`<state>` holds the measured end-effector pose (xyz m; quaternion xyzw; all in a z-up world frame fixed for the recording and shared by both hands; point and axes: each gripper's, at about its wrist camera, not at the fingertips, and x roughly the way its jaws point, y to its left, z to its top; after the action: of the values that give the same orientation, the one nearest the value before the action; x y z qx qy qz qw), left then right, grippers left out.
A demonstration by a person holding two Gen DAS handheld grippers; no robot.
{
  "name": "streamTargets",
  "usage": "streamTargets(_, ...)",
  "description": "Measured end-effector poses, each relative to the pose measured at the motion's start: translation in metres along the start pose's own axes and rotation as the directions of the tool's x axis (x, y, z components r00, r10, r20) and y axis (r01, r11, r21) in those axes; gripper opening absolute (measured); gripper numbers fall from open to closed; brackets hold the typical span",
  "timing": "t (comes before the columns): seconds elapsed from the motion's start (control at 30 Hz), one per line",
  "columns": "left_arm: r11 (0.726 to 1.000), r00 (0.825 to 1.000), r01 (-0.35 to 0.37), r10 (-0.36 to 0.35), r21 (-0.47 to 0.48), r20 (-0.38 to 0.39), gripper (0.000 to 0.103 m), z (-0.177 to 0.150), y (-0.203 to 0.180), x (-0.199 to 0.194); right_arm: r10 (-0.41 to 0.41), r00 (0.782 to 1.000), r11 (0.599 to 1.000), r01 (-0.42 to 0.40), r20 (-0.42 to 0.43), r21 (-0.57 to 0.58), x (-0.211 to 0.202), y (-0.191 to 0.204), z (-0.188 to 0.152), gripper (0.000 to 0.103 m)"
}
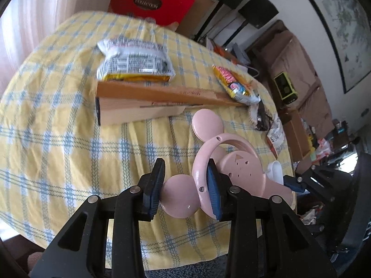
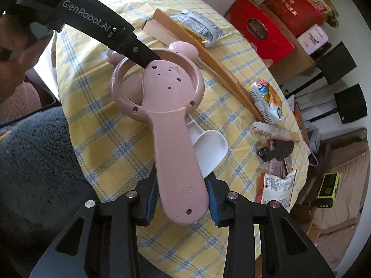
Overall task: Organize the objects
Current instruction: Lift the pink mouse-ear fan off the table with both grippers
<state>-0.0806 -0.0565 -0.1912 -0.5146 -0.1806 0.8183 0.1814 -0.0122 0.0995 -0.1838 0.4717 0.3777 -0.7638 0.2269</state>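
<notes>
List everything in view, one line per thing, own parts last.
pink mouse-eared plastic fan: 1, pink, above the tablecloth, handle between right fingers
white plastic scoop: 1, white, behind the fan handle
checked tablecloth: 1, yellow and blue, covering the table
brown cardboard box: 1, brown, mid-table
silver snack bag: 1, silver and yellow, beyond the box
small colourful packet: 1, at the box's end
red gift boxes: 2, red, past the table
left gripper: black, one finger through the fan ring
right gripper: black, on the fan handle

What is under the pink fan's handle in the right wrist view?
A white scoop-shaped piece pokes out beneath the pink fan, above the checked tablecloth. The handle hides its left part, so its attachment is unclear.
</notes>
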Motion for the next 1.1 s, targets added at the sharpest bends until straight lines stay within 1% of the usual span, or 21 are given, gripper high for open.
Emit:
streamTargets(0.2, 0.999, 0.998, -0.025, 0.023, 0.036, 0.055, 0.033, 0.000, -0.016, -0.016, -0.030, 0.999, 0.999, 0.029, 0.020, 0.039, -0.009, -0.005, -0.001, 0.036)
streamTargets(0.33, 0.998, 0.996, -0.024, 0.019, 0.064, 0.090, 0.033, 0.000, -0.031, -0.029, -0.059, 0.998, 0.996, 0.057, 0.031, 0.065, -0.019, -0.011, -0.004, 0.037)
streamTargets(0.43, 0.996, 0.993, -0.017, 0.007, 0.088, 0.120, 0.033, 0.000, -0.042, -0.040, -0.090, 0.995, 0.993, 0.086, 0.043, 0.079, -0.031, -0.014, -0.008, 0.037)
streamTargets(0.5, 0.995, 0.991, -0.014, 0.001, 0.098, 0.132, 0.033, 0.000, -0.050, -0.046, -0.126, 0.991, 0.989, 0.121, 0.051, 0.089, -0.040, -0.014, -0.011, 0.037)
streamTargets(0.6, 0.992, 0.989, -0.024, 0.006, 0.124, 0.149, 0.033, -0.002, -0.064, -0.054, -0.155, 0.986, 0.982, 0.147, 0.062, 0.119, -0.051, -0.013, -0.018, 0.037)
streamTargets(0.67, 0.987, 0.988, -0.037, 0.014, 0.154, 0.153, 0.033, -0.004, -0.074, -0.058, -0.157, 0.985, 0.977, 0.144, 0.070, 0.158, -0.058, -0.013, -0.026, 0.037)
streamTargets(0.77, 0.979, 0.989, -0.035, 0.006, 0.199, 0.147, 0.033, -0.008, -0.083, -0.062, -0.169, 0.982, 0.963, 0.147, 0.080, 0.224, -0.064, -0.008, -0.037, 0.037)
streamTargets(0.97, 0.967, 0.990, -0.062, 0.028, 0.247, 0.139, 0.033, -0.020, -0.098, -0.071, -0.171, 0.979, 0.935, 0.124, 0.115, 0.333, -0.079, 0.009, -0.054, 0.037)
streamTargets(1.1, 0.956, 0.986, -0.068, 0.022, 0.284, 0.163, 0.034, -0.030, -0.116, -0.081, -0.179, 0.974, 0.915, 0.113, 0.140, 0.388, -0.089, 0.015, -0.067, 0.037)
